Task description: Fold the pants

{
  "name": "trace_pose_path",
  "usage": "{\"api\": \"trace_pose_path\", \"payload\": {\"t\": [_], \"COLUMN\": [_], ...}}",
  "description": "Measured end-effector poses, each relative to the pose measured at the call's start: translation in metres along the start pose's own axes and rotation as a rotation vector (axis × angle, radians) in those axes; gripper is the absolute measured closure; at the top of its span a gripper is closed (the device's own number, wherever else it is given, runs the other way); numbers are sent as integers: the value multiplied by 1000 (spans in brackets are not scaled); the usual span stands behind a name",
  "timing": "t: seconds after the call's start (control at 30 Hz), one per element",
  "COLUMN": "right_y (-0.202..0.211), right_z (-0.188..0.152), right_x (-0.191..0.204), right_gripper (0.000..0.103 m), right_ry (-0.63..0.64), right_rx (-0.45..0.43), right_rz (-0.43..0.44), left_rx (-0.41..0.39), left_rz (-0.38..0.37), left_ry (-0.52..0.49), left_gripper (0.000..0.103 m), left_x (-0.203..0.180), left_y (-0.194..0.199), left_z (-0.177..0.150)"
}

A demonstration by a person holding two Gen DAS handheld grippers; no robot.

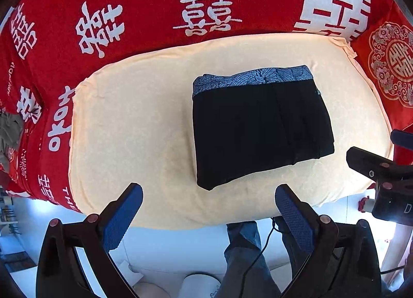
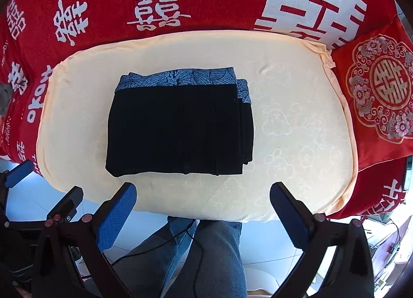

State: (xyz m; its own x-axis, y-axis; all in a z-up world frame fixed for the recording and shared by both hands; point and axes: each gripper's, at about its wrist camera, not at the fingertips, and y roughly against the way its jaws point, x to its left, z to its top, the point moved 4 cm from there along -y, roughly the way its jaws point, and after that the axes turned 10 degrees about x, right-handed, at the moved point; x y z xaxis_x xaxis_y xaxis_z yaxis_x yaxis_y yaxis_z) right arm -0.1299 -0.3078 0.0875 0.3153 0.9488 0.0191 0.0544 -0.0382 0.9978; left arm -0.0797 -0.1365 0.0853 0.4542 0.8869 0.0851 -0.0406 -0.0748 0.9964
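Lying folded on cream pad (image 1: 144, 122), pants (image 1: 258, 127) — underside hidden, both grippers spread.

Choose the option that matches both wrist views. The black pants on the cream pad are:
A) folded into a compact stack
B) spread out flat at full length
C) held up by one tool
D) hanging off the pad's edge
A: the black pants lie as a compact layered stack on the cream pad, patterned band at the far edge, with the left tool and right tool open and apart from them.
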Motion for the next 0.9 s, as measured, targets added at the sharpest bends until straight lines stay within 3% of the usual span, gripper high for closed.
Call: {"api": "trace_pose_path", "payload": {"t": [0.9], "right_y": [0], "right_z": [0], "right_x": [3], "right_gripper": [0], "right_ry": [3], "right_rx": [6], "right_rz": [-13], "left_rx": [5], "left_rz": [-15], "left_ry": [-2], "left_gripper": [0], "left_x": [-5], "left_y": [3], "left_z": [0]}}
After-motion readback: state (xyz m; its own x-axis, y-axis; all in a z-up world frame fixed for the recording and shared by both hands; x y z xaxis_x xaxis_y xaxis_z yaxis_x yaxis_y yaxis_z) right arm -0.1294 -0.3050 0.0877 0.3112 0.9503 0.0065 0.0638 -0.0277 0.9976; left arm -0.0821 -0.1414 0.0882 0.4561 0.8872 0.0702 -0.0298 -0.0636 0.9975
